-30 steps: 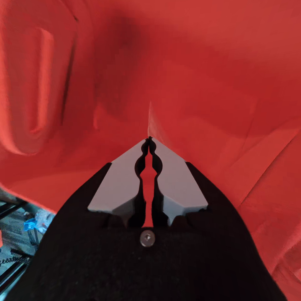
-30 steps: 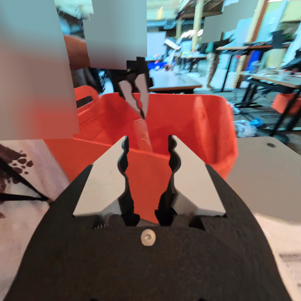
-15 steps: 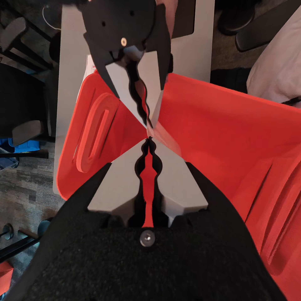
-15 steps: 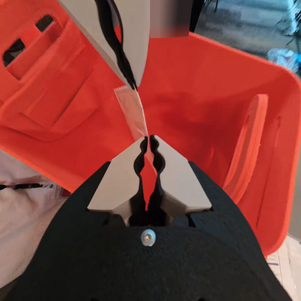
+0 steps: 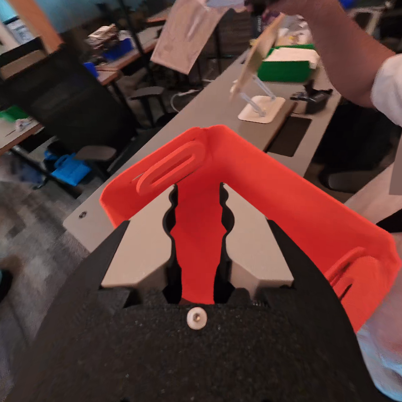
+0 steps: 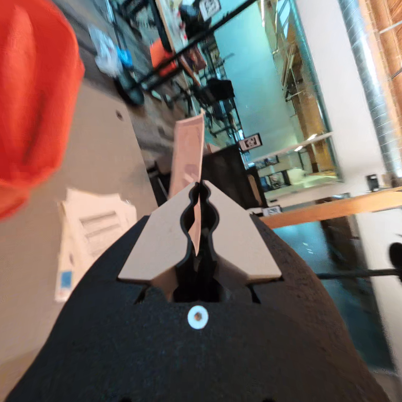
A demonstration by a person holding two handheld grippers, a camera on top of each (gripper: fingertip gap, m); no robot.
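Note:
A red plastic bin [image 5: 282, 185] with slot handles stands on a grey table [image 5: 206, 104]. My left gripper [image 5: 198, 185] is open and empty, held above the bin's near side and looking into it. My right gripper [image 6: 199, 182] is shut on a thin, flat, tan see-through strip [image 6: 189, 152] that sticks up past its tips. It is held in the air to the right of the bin [image 6: 32, 87]. The strip also shows in the left wrist view [image 5: 261, 54], high beyond the bin, below a person's forearm [image 5: 348, 54].
White papers [image 6: 93, 217] lie on the table [image 6: 97, 152] beside the bin. A white stand base [image 5: 261, 108], a green box [image 5: 285, 69] and a black object [image 5: 311, 100] sit farther back. Chairs and other desks stand around. Left tips to right tips: about 35 cm.
The left gripper opened, let go of the strip and drew back up out of the bin. The right gripper shut on the strip and carried it out to the right.

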